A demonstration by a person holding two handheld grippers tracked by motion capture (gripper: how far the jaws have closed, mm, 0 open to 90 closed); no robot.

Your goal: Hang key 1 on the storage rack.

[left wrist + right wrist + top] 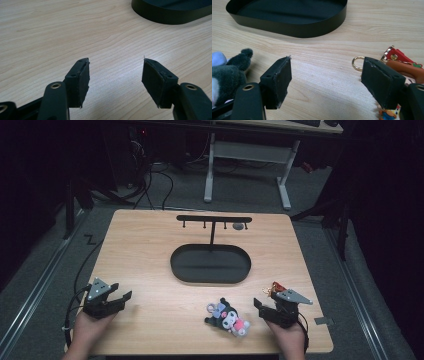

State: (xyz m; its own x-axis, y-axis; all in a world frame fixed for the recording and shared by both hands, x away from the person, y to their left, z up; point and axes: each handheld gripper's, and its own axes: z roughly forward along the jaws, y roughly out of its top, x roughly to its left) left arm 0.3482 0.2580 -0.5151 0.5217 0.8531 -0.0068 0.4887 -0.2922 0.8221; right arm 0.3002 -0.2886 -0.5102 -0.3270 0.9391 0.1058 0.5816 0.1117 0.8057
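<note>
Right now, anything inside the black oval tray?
The black oval tray looks empty apart from the hanger stand's post rising at its far rim. The near wall hides a strip of floor.

High overhead view, claw cameras close, sharing tray [210, 264]

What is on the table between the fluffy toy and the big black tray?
Nothing. In the high view, bare wood lies between the plush toy and the black oval tray. The right gripper view shows the same.
</note>
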